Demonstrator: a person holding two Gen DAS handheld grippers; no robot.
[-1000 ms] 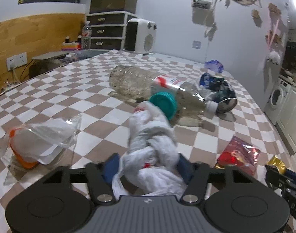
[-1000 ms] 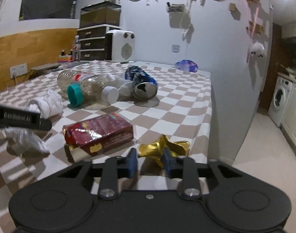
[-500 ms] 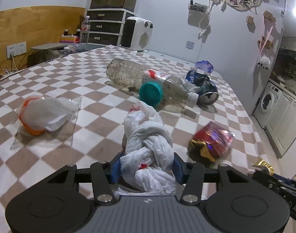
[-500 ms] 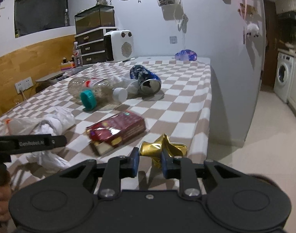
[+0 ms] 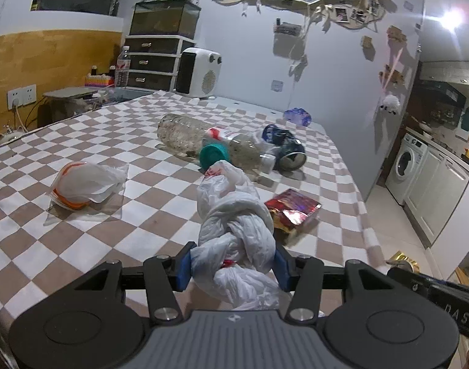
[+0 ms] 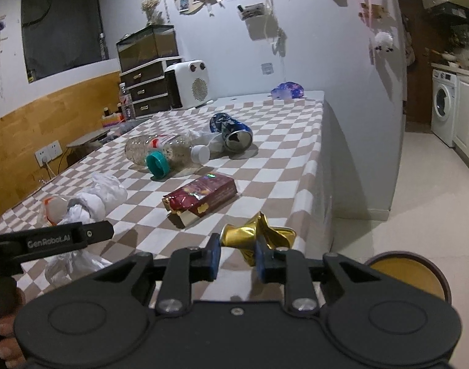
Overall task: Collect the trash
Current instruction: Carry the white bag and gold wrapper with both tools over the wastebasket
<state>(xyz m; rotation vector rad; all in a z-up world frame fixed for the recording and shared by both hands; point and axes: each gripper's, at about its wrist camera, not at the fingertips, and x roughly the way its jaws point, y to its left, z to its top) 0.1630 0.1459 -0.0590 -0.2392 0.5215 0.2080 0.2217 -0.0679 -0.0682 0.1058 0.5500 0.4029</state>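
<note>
While left gripper [image 5: 232, 266] clamps knotted bag [image 5: 234, 227], right gripper [image 6: 236, 256] clamps gold wrapper [image 6: 256, 235] past table edge [image 6: 308, 196].

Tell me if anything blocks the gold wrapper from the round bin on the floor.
Nothing visible does. The right hand-held gripper holds the gold wrapper past the table edge, and the round bin sits just beyond on open floor.

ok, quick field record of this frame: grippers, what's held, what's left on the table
left gripper: shut on knotted white plastic bag
right gripper: shut on crumpled gold wrapper, off the table edge
table: checkered cloth
still on table: clear bottle, teal cap, blue can, red snack packet, clear bag with orange item
floor: round yellow-lined bin, partly hidden
</note>
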